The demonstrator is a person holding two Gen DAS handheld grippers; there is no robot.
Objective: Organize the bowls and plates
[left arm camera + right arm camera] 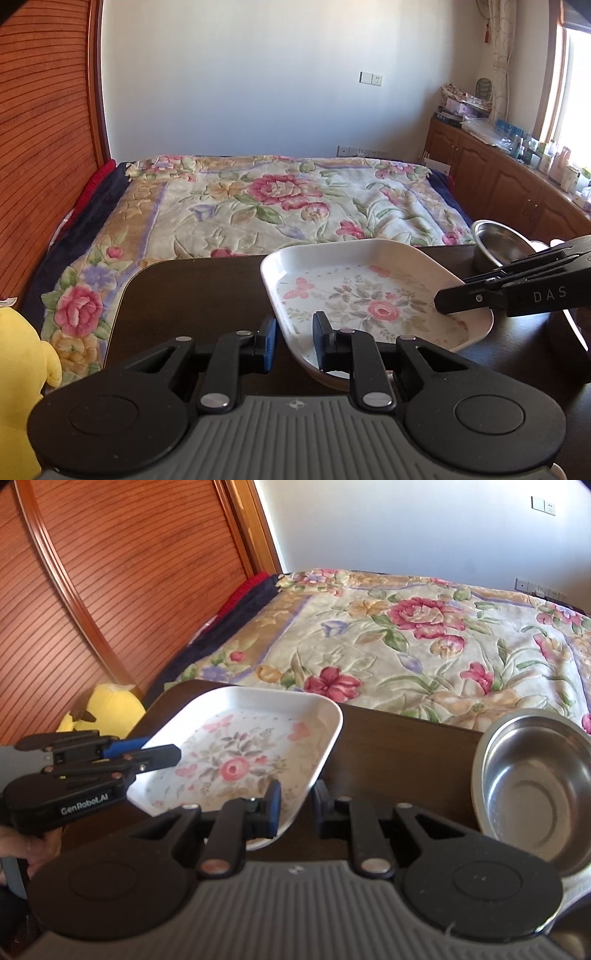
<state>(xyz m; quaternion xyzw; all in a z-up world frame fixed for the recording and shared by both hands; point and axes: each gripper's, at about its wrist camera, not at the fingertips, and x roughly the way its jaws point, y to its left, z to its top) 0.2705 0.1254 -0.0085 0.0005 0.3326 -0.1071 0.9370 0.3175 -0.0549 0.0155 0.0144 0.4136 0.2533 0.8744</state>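
The left hand-held gripper straddles the near-left rim of the floral plate, fingers apart, one outside and one inside; the right hand-held gripper likewise brackets the plate's opposite rim, unclosed. The plate lies on the dark worktop, with the steel bowl just beside it. If one side clamps unevenly, the plate may tilt, slide and knock the bowl.
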